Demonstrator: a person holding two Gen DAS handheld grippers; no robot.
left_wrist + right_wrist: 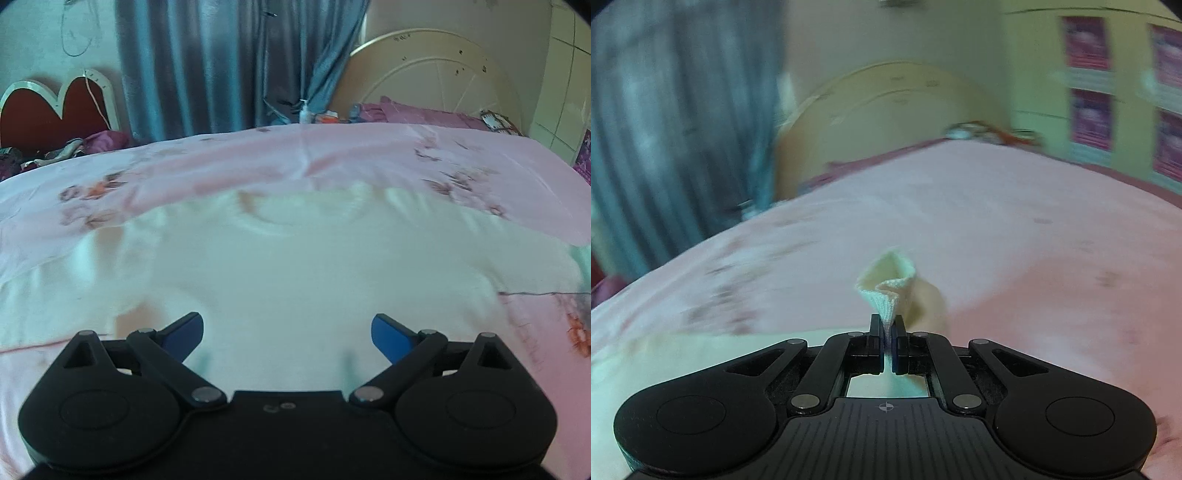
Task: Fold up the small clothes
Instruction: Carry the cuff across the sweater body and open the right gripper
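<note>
Facing across the bed (480, 155), your left gripper (287, 334) hovers with its blue-padded fingers (391, 336) spread wide and nothing between them, directly above the near part of the white garment (295, 258), which lies flat on the pink floral bedsheet (184, 162). The garment spreads ahead of and to both sides of this gripper; a curved neckline (295, 218) appears at its far edge, so its long axis probably runs from you toward the headboard (436, 74), though the blur leaves this uncertain. In the right wrist view, your right gripper (888, 338) has its fingers (874, 339) pressed together on a ribbed edge of the garment (890, 291), most likely a cuff or hem corner, which rises as a small puckered cone above the fingertips and is lifted clear of the bedsheet (1034, 229). The rest of the pale cloth trails down and to the left beneath that gripper. The relation that governs the coming move: the held edge sits at the garment's right side, so the fold line lies to the left of the right gripper, and carrying the edge leftward over the body would likely make the fold, while the left gripper is better placed to pin or pinch the near hem. No brand, label or legible writing is visible; the posters (1089, 118) on the right wall are too blurred to read.
</note>
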